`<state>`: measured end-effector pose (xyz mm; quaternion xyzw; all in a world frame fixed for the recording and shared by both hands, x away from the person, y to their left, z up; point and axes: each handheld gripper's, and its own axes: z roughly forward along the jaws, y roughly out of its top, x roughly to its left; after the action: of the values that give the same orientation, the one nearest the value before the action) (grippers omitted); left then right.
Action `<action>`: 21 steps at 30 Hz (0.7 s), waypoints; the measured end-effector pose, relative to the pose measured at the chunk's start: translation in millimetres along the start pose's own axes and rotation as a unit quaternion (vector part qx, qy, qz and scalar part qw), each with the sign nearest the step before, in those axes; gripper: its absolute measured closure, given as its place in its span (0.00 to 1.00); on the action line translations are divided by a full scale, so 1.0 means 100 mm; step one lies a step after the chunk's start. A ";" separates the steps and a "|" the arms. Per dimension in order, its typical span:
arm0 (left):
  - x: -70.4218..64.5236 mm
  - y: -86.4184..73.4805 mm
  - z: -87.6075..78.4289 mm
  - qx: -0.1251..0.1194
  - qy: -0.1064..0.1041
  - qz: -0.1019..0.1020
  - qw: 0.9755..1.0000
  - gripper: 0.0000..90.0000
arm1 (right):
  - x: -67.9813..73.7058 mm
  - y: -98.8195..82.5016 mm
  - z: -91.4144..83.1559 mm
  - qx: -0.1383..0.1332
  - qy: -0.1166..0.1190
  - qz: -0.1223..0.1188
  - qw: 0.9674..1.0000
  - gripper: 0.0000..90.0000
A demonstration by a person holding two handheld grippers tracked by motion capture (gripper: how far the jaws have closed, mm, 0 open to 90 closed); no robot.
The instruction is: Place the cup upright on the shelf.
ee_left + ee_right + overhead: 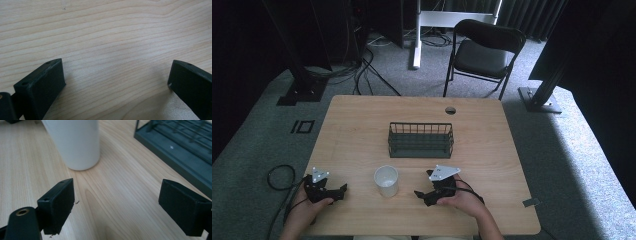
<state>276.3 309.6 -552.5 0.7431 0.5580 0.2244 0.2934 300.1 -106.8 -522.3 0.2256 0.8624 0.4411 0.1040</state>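
Note:
A white cup (386, 180) stands upright on the wooden table (362, 125), near the front edge between both hands. Behind it sits a dark wire basket (421, 139). My left gripper (343, 190) rests low on the table left of the cup, jaws wide apart over bare wood (112, 50). My right gripper (418, 194) lies right of the cup and points at it, open with nothing between the jaws. In the right gripper view the cup (75, 142) stands just ahead to the left and the basket (175, 147) runs along the right.
A round cable hole (450, 110) sits near the table's far edge. A black folding chair (482, 50) stands beyond the table, with dark frame posts (542, 90) and floor cables (362, 70) around it. A cable loop (279, 176) hangs off the left edge.

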 end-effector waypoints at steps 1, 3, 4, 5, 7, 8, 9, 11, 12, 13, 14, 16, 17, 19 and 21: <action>0.00 0.00 0.00 0.000 0.000 0.000 1.000 0.01 | 0.00 0.00 0.00 0.000 0.000 0.000 1.000 0.15; 0.00 0.00 0.00 0.000 0.000 0.000 1.000 0.01 | 0.04 0.04 0.06 0.000 0.006 -0.005 1.000 0.15; 0.00 0.00 0.00 0.000 0.000 0.000 1.000 0.01 | 0.05 0.06 0.08 0.001 0.008 -0.009 1.000 0.15; 0.00 0.00 0.00 0.000 0.000 0.000 1.000 0.01 | 0.06 0.07 0.10 0.003 0.009 -0.012 1.000 0.15; 0.00 0.00 0.00 0.000 0.000 0.000 1.000 0.01 | 0.09 0.11 0.14 0.002 0.015 -0.017 1.000 0.15; 0.00 0.00 0.00 0.000 0.000 0.000 1.000 0.01 | 0.11 0.13 0.16 0.000 0.018 -0.022 1.000 0.14; 0.00 0.00 0.00 0.000 0.000 0.000 1.000 0.01 | 0.12 0.15 0.17 0.000 0.020 -0.022 1.000 0.15; 0.00 0.00 0.00 0.000 0.000 0.000 1.000 0.01 | 0.15 0.18 0.21 -0.003 0.025 -0.026 0.999 0.15; 0.00 0.00 0.00 0.000 0.000 0.000 1.000 0.01 | 0.17 0.20 0.23 -0.005 0.028 -0.029 0.999 0.15; 0.00 0.00 0.00 0.000 0.000 0.000 1.000 0.01 | 0.18 0.21 0.24 -0.005 0.030 -0.029 0.999 0.14; 0.00 0.00 0.00 0.000 0.000 0.000 1.000 0.01 | 0.20 0.23 0.27 -0.007 0.034 -0.030 0.999 0.15; 0.00 0.00 0.00 0.000 0.000 0.000 1.000 0.01 | 0.22 0.24 0.30 -0.009 0.039 -0.031 0.999 0.15; 0.00 0.00 0.00 0.000 0.000 0.000 1.000 0.01 | 0.23 0.25 0.31 -0.009 0.040 -0.031 0.999 0.14; 0.00 0.00 0.00 0.000 0.000 0.000 1.000 0.01 | 0.25 0.26 0.35 -0.009 0.043 -0.032 0.999 0.14; 0.00 0.00 0.00 0.000 0.000 0.000 1.000 0.01 | 0.27 0.27 0.38 -0.009 0.046 -0.033 0.998 0.14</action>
<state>276.3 309.6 -552.6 0.7429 0.5582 0.2243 0.2936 299.2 -53.2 -521.8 0.1758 0.8690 0.4555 0.0808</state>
